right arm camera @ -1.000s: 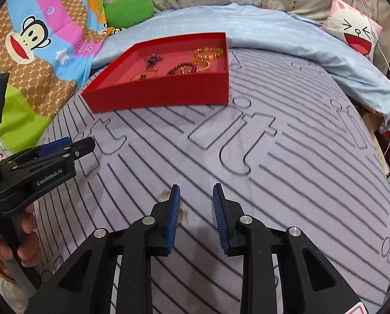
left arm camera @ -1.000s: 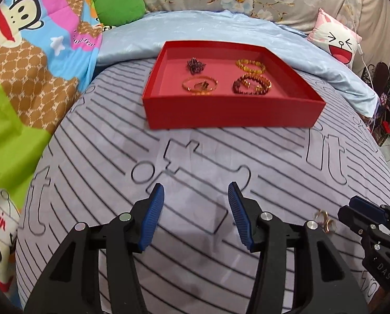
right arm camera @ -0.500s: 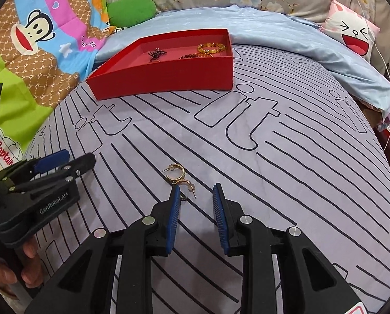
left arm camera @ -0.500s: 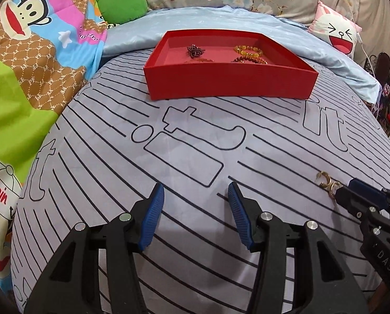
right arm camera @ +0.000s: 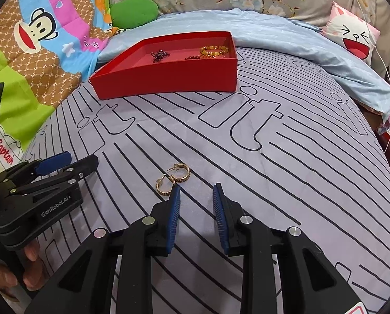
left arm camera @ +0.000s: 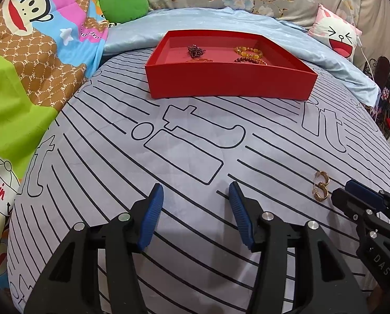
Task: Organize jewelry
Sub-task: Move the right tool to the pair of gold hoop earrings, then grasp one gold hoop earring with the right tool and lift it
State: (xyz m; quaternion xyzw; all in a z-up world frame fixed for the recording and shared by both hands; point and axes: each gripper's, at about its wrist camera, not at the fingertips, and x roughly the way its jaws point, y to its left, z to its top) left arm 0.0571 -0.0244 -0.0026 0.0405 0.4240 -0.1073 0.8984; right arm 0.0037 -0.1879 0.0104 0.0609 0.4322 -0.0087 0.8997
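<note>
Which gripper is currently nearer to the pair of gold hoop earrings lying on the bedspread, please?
The right gripper: its left fingertip sits just beside the gold hoop earrings, which lie slightly left of its open jaws. The left gripper is farther off, open over bare bedspread.

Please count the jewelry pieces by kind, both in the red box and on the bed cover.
Gold hoop earrings on the cover: 2
Bead bracelets in the red box: 3
Dark bead cluster in the box: 1
Total: 6
</note>
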